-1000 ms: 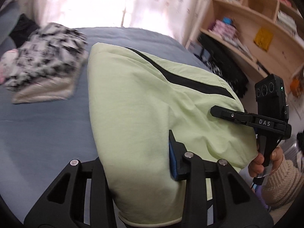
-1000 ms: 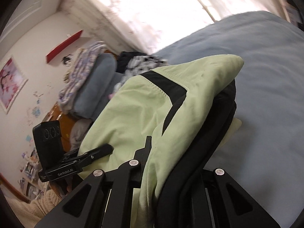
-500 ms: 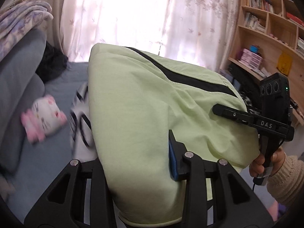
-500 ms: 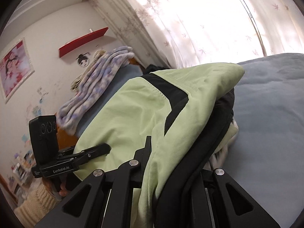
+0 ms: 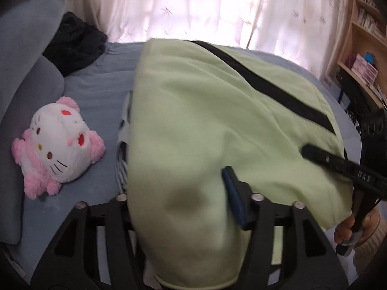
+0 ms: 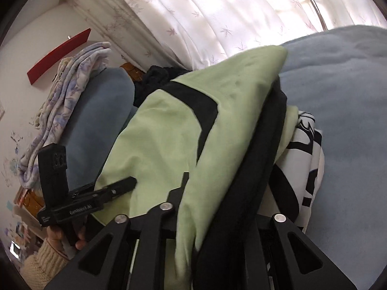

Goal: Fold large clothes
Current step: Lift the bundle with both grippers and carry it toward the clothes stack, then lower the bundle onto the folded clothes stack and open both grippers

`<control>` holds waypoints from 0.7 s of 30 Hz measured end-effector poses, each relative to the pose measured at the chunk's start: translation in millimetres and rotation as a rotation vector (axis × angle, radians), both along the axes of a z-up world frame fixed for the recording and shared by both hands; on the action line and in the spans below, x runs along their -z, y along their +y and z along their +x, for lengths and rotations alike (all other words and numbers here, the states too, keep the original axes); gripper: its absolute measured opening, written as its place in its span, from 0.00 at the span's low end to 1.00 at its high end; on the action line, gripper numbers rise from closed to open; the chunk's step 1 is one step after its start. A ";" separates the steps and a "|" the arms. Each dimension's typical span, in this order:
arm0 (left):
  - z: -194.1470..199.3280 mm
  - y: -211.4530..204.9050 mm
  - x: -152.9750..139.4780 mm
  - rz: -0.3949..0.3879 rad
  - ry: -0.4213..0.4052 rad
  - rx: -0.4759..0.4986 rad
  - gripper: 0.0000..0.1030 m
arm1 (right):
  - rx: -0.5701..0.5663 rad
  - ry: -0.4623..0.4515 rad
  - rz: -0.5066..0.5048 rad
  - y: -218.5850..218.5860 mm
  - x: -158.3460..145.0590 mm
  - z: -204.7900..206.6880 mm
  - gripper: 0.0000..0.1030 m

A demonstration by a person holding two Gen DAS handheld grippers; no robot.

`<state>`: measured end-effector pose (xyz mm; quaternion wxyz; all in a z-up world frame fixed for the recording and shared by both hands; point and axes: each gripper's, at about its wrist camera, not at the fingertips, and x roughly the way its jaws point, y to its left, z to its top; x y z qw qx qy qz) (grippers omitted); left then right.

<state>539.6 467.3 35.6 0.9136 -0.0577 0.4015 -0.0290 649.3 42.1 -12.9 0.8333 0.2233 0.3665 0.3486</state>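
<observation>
Left gripper (image 5: 179, 193): jaws were opening, with the folded green garment (image 5: 205, 120) lying between them; whether the pads pressed it could not be told.
Right gripper (image 6: 229, 193): jaws were opening, with the garment's green and black layers between the fingers; the grip could not be told.
Garment's place: one pale green piece with a black stripe, bundled over a black-and-white patterned cloth (image 6: 307, 149) on the blue bed (image 6: 343, 91).
Hands: two, each in a cream knitted cuff, one on each gripper handle.
Soft toys: one pink and white plush cat (image 5: 58, 147) on the bed, apart from the garment.
Dark clothing (image 5: 75, 46): one heap near the curtain (image 5: 193, 7).
</observation>
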 end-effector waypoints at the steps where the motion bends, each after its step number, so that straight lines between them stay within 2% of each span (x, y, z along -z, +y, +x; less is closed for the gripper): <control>1: 0.8 6.0 -2.1 -0.006 -0.006 -0.009 0.56 | -0.009 0.003 -0.007 6.3 4.4 2.2 0.26; 3: -0.6 6.5 -5.5 0.012 -0.007 -0.017 0.56 | -0.015 -0.004 -0.060 -1.6 0.2 -2.2 0.34; 4: -4.4 5.7 -7.0 0.028 -0.008 -0.019 0.56 | -0.004 -0.019 -0.100 -2.4 -8.5 -23.3 0.43; 5: -10.2 4.0 -8.8 0.047 -0.010 -0.020 0.56 | 0.021 -0.047 -0.141 -12.2 -14.1 -24.0 0.51; 7: -20.9 -4.5 -17.5 0.093 -0.025 -0.031 0.56 | 0.069 -0.102 -0.172 -28.0 -32.4 -30.0 0.58; 10: -53.6 -23.7 -46.8 0.199 -0.131 -0.091 0.55 | 0.121 -0.187 -0.183 -47.3 -54.5 -26.6 0.58; 13: -58.0 -22.5 -68.4 0.205 -0.190 -0.194 0.46 | 0.134 -0.242 -0.220 -33.3 -66.0 -14.4 0.57; 14: -55.6 -23.3 -70.8 0.196 -0.193 -0.211 0.38 | 0.131 -0.248 -0.234 -21.7 -68.5 -7.7 0.57; 17: -33.4 -33.7 -61.5 0.221 -0.155 -0.257 0.29 | 0.124 -0.237 -0.298 14.0 -62.8 20.3 0.57; 19: -17.6 -41.6 -49.2 0.240 -0.122 -0.276 0.28 | 0.130 -0.224 -0.331 31.9 -60.4 33.7 0.57; 21: -5.7 -44.9 -37.9 0.246 -0.091 -0.301 0.28 | 0.119 -0.167 -0.375 53.9 -44.3 59.3 0.57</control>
